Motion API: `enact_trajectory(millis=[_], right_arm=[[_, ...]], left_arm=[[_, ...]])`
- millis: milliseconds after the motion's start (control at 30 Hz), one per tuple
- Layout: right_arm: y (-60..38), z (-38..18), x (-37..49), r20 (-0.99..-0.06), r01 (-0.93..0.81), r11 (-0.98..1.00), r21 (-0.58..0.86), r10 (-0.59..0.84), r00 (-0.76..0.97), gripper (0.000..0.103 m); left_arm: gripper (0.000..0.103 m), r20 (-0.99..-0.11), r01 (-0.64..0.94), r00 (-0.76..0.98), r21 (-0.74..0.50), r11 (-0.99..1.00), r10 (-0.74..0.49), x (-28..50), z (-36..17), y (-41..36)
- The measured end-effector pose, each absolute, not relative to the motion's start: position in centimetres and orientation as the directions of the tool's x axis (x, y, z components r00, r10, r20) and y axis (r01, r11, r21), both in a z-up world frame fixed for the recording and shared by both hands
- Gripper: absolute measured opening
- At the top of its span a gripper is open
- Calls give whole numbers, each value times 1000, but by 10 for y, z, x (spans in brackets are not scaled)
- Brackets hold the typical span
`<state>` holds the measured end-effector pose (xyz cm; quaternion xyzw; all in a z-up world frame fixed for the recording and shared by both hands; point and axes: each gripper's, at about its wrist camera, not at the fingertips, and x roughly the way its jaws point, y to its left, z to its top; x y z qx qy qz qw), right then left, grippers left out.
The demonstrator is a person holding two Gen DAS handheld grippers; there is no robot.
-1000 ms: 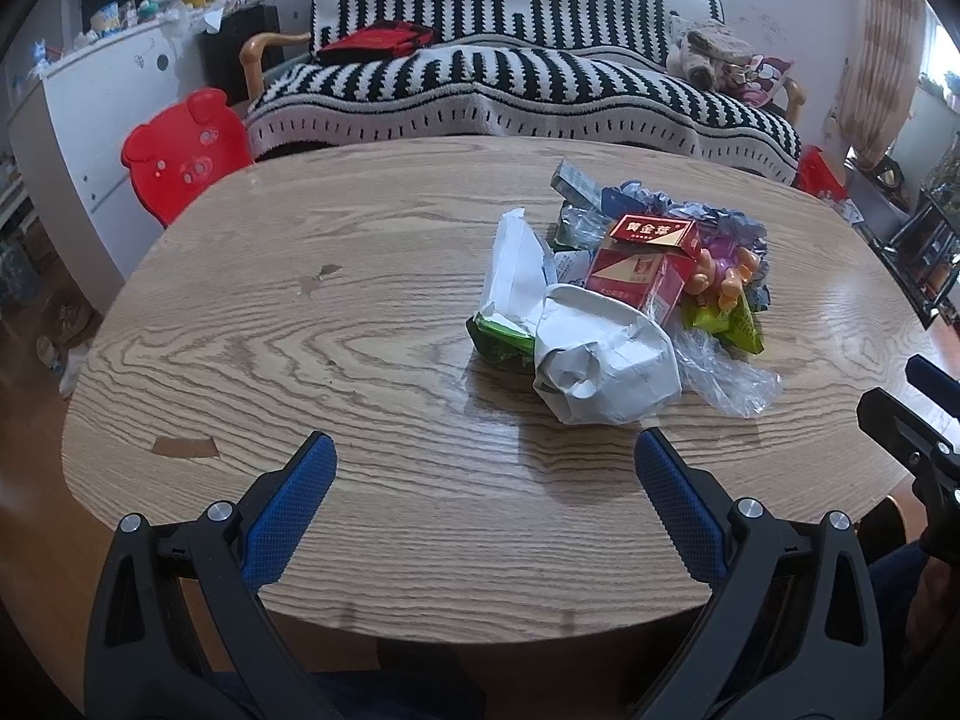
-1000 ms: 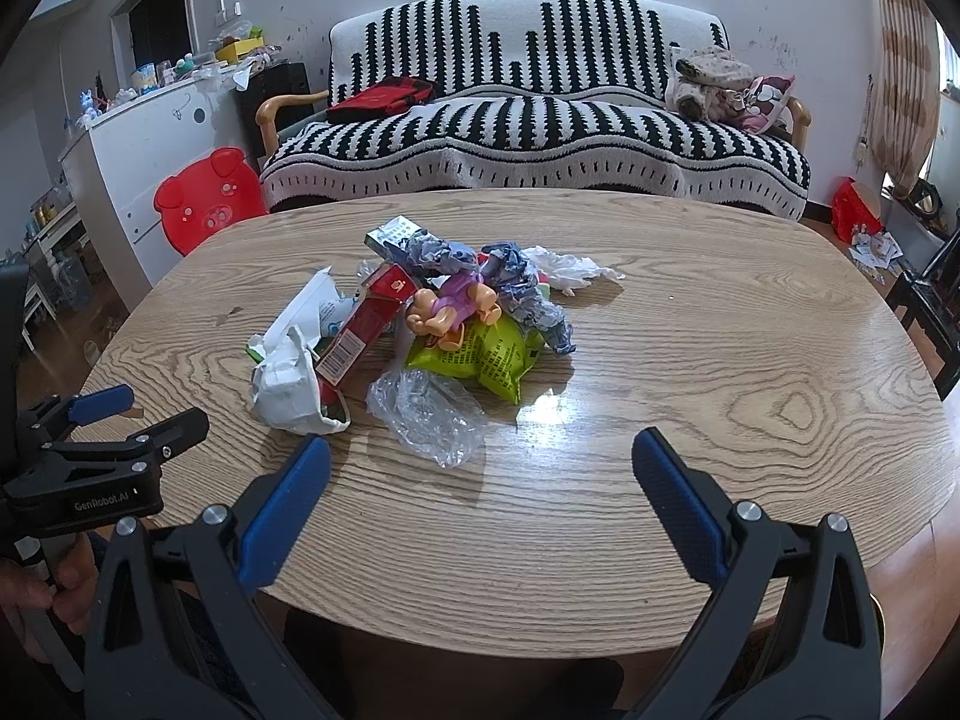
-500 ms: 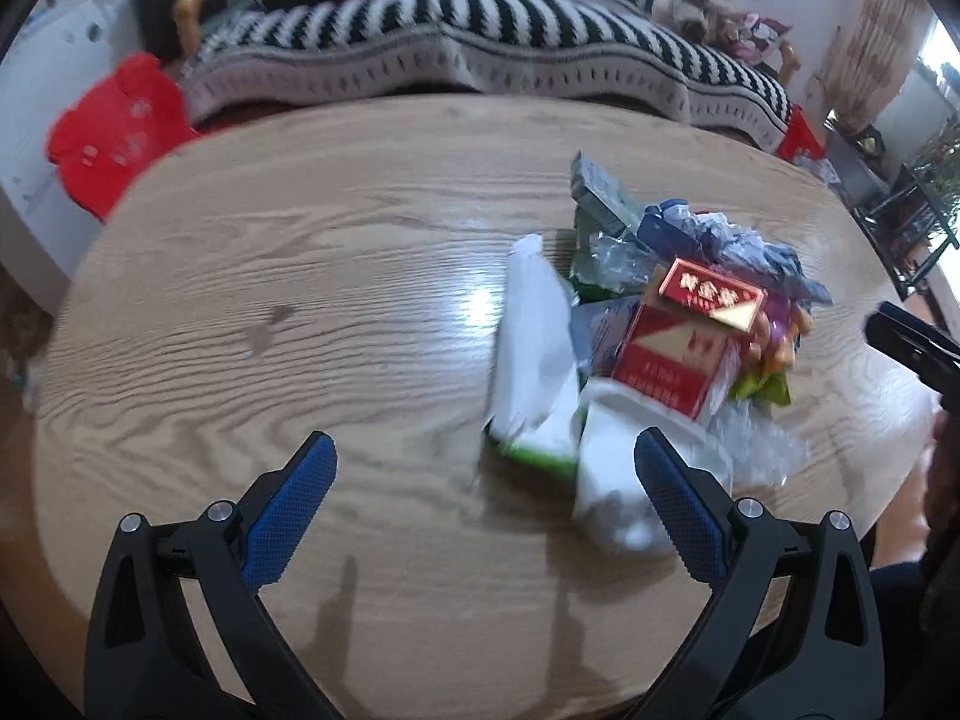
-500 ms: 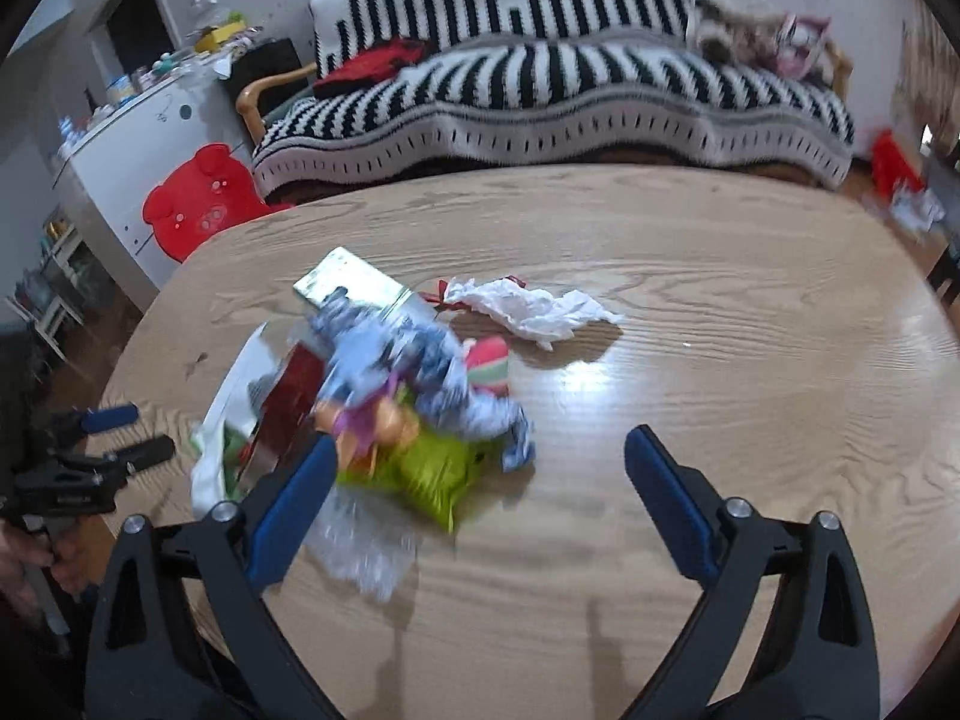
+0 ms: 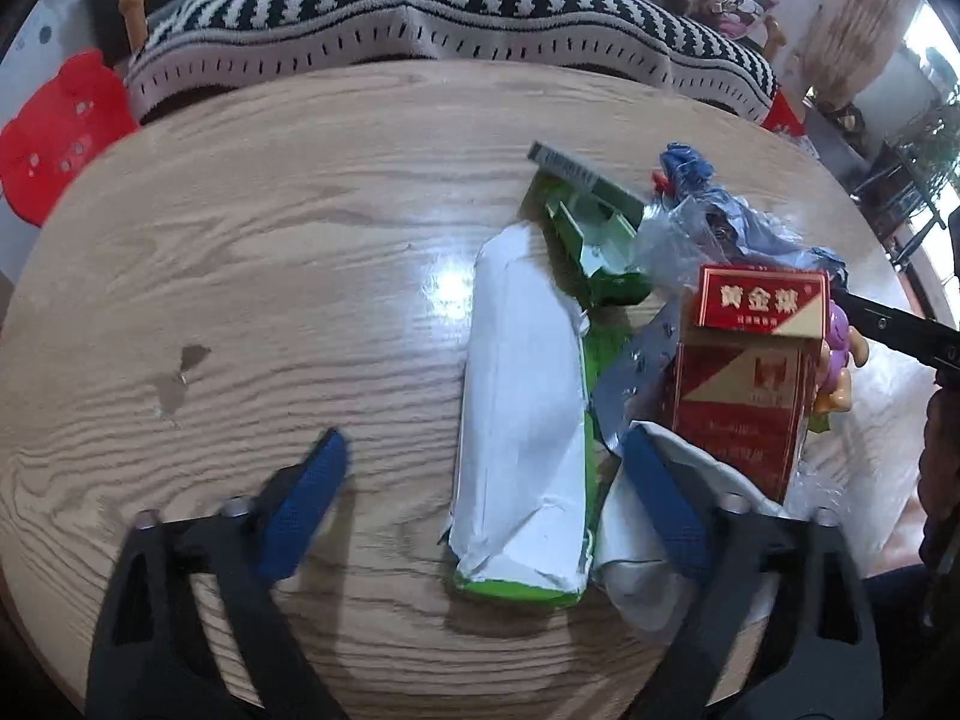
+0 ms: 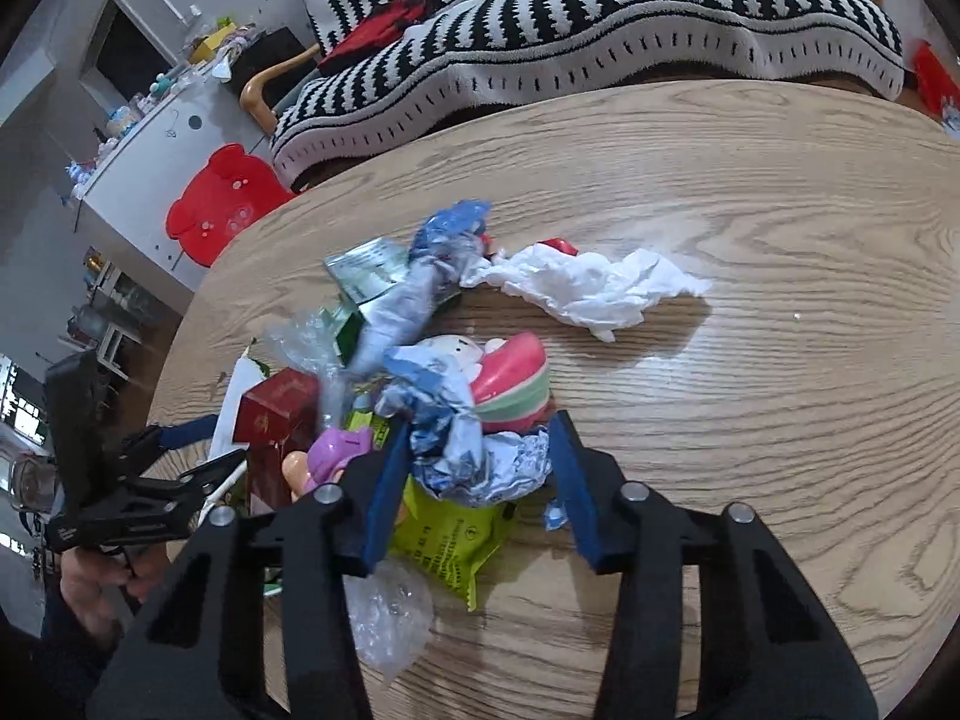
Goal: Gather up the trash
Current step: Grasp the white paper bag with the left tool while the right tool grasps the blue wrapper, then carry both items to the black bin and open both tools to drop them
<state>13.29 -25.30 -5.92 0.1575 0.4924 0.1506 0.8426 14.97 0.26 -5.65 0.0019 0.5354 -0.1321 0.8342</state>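
A heap of trash lies on the wooden table (image 5: 240, 240). My left gripper (image 5: 483, 498) straddles a flattened white-and-green package (image 5: 522, 420). Its jaws are closing, and the left pad still stands apart from the package. A red cigarette box (image 5: 750, 372) and crumpled white paper (image 5: 636, 564) sit by its right finger. My right gripper (image 6: 480, 474) is closing on a crumpled blue-and-silver wrapper (image 6: 468, 450), with both pads against it. Under that wrapper lie a yellow-green packet (image 6: 447, 546) and a pink toy (image 6: 516, 384). A white tissue (image 6: 588, 285) lies apart, farther back.
A striped sofa (image 5: 420, 6) stands behind the table, with a red pig-shaped chair (image 5: 54, 132) at the left. Clear plastic film (image 6: 384, 618) lies near the table's front edge. A hand (image 6: 96, 588) holds the left gripper (image 6: 198, 450) at the pile's left side.
Both grippers came forward and down over the pile. The right jaws narrowed from wide open onto the blue-and-silver wrapper. The left jaws narrowed a little around the white-and-green package.
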Motion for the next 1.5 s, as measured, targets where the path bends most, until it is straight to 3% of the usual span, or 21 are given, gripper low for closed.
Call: enact_trajectory(millis=[33,67,133,267,500,800,967,1200,1333,1500], right_arm=[[-249,-57,132,-780,-118,904,410,415,469,25],[-246,-56,130,-782,-122,905,407,414,466,25],[-243,-56,130,-789,-127,909,396,408,459,24],[-243,-48,123,-775,-127,913,386,397,492,23],[-258,-20,101,-700,-139,902,409,408,586,23],[-257,-9,92,-705,-151,917,369,382,598,23],[-278,8,76,-695,-107,931,348,333,638,23],[-370,54,-9,-663,37,954,298,179,727,23],[-441,56,-78,-685,190,942,277,55,726,23],[-526,27,-170,-743,414,875,253,-98,662,23]], left_arm=[[70,-896,224,380,-152,963,-230,150,-58,3],[66,-897,222,374,-160,962,-236,150,-59,4],[45,-900,224,359,-174,959,-248,149,-61,3],[37,-881,218,403,-171,961,-248,141,-49,6],[36,-799,194,564,-115,974,-207,114,-4,19],[36,-791,196,573,-122,973,-215,103,7,20],[36,-776,281,579,-98,955,-250,95,25,-12],[36,-765,532,476,-142,835,-434,61,49,-141],[36,-775,708,316,-191,680,-547,23,49,-256],[36,-818,817,39,-305,490,-574,-30,16,-374]])
